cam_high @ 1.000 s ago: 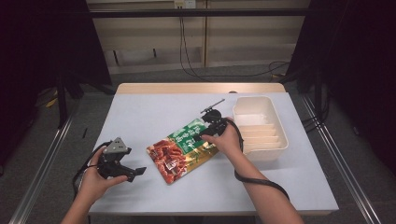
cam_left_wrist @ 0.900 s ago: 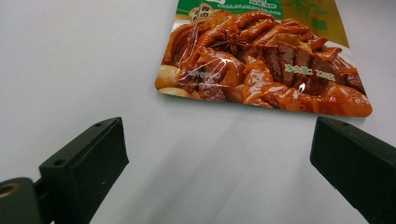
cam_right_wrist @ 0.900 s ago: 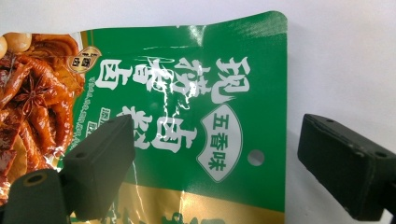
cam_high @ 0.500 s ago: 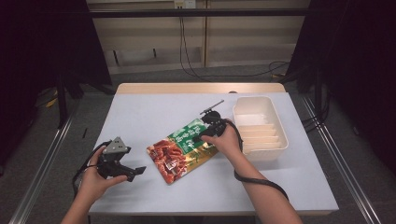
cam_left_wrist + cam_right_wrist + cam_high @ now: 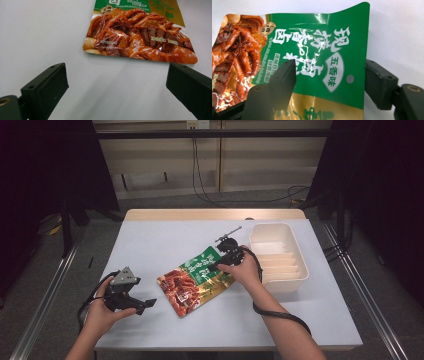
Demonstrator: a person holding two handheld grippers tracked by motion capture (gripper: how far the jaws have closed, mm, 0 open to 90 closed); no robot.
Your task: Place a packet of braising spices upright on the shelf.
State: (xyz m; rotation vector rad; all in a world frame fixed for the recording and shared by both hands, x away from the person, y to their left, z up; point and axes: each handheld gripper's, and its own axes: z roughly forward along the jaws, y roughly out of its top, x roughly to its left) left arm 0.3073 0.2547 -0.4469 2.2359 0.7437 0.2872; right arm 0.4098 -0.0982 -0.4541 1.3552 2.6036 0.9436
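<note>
A snack pouch (image 5: pixel 196 279), green at the top with a picture of braised meat below, lies flat on the white table (image 5: pixel 150 245). My right gripper (image 5: pixel 218 266) is at the pouch's green top end. In the right gripper view its jaws have just been closing and straddle the green corner (image 5: pixel 319 50): one jaw lies over the print, the other stands at the pouch's edge. The right gripper (image 5: pixel 329 77) is still open. My left gripper (image 5: pixel 144 304) hovers open left of the pouch. The pouch's meat end (image 5: pixel 140 37) lies ahead of its wide jaws (image 5: pixel 117 82).
A white ribbed plastic tray (image 5: pixel 300 270) stands right of the pouch, close behind my right hand. Cables trail from both grippers across the table's front. The table's wooden far edge (image 5: pixel 215 214) borders a floor with cables.
Both hands have stayed where they were. The pouch lies in the same place.
</note>
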